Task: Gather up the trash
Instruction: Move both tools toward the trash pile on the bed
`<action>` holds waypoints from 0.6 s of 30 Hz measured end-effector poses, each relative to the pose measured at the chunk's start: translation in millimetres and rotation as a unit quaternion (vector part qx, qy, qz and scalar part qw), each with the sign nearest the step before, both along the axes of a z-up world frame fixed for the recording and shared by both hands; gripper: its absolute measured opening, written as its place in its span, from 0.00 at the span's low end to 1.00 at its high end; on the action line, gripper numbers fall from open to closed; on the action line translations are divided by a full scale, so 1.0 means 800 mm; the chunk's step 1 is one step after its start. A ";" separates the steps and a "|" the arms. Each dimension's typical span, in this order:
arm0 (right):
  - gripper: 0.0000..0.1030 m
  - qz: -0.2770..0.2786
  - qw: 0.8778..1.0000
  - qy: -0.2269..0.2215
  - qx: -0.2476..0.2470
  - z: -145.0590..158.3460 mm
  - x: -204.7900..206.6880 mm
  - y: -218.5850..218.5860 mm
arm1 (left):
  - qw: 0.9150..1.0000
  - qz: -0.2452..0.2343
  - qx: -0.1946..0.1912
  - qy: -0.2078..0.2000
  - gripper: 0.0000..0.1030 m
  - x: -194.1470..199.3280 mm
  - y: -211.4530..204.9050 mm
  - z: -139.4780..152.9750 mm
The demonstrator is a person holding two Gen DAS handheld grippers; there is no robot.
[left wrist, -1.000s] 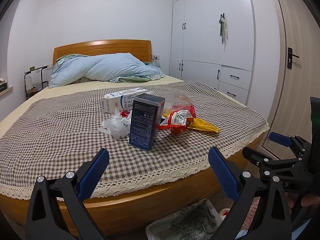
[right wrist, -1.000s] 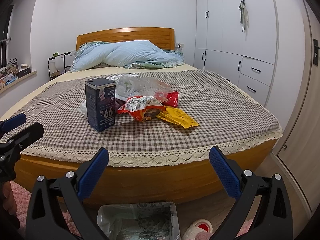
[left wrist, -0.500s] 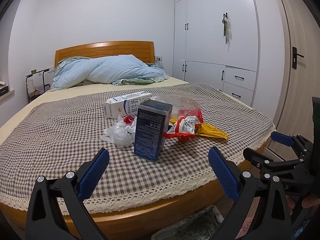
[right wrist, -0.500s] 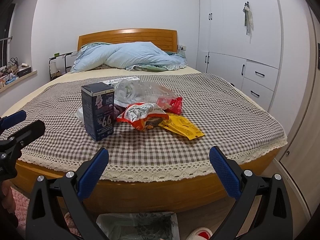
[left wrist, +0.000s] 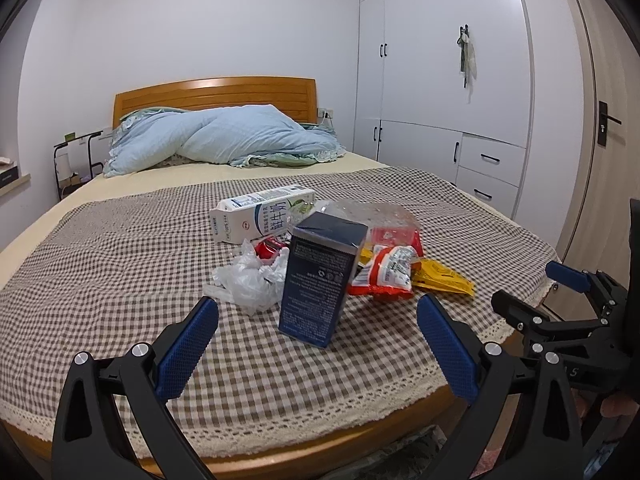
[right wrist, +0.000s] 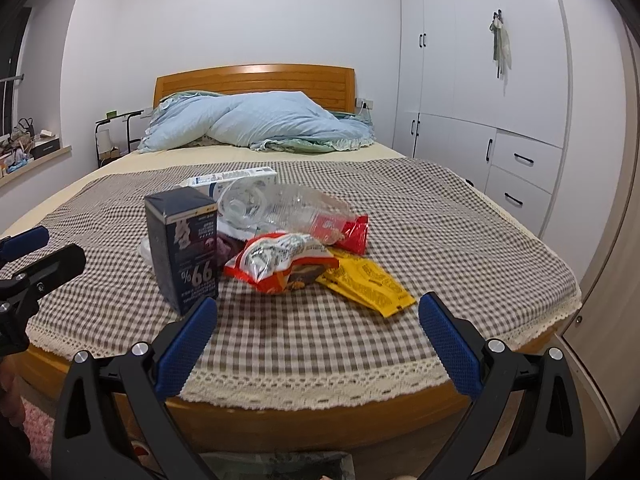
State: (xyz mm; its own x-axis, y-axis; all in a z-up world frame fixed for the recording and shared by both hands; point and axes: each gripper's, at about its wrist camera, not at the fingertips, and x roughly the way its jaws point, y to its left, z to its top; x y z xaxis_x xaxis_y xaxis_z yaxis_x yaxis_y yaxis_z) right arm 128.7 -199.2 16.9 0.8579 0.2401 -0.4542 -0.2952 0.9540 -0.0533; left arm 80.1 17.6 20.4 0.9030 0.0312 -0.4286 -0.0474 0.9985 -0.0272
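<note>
Both grippers, left gripper (left wrist: pixel 316 334) & right gripper (right wrist: pixel 318 330), spread wide, empty, near dark box (left wrist: pixel 322 276); crumpled plastic (left wrist: pixel 250 276), maybe a bag, just beside box.

Home bedroom: bed (left wrist: pixel 120 264), wooden headboard (left wrist: pixel 216 94), white wardrobe (left wrist: pixel 444 92).

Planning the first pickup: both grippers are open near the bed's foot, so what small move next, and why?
Probably ease the left gripper forward around the upright dark blue box: it stands nearest, almost centred between the open jaws, with nothing held yet.
</note>
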 end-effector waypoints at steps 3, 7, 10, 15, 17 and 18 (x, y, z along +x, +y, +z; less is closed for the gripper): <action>0.94 -0.002 1.000 -0.004 -0.001 0.004 0.012 0.002 | 1.000 0.000 0.005 0.000 0.93 0.009 0.003 0.003; 0.94 -0.003 1.000 -0.013 -0.004 0.010 0.026 0.006 | 1.000 0.000 0.012 -0.001 0.93 0.020 0.008 0.009; 0.94 -0.002 1.000 -0.019 -0.010 0.014 0.037 0.009 | 1.000 0.000 0.013 -0.001 0.93 0.027 0.013 0.013; 0.94 0.003 0.999 -0.028 -0.024 0.018 0.057 0.013 | 1.000 0.000 0.010 0.004 0.93 0.039 0.024 0.018; 0.94 0.005 0.999 -0.034 -0.033 0.019 0.068 0.014 | 1.000 0.000 0.011 0.007 0.93 0.045 0.028 0.021; 0.94 0.007 0.999 -0.037 -0.037 0.019 0.073 0.014 | 1.000 0.000 0.011 0.008 0.93 0.047 0.029 0.022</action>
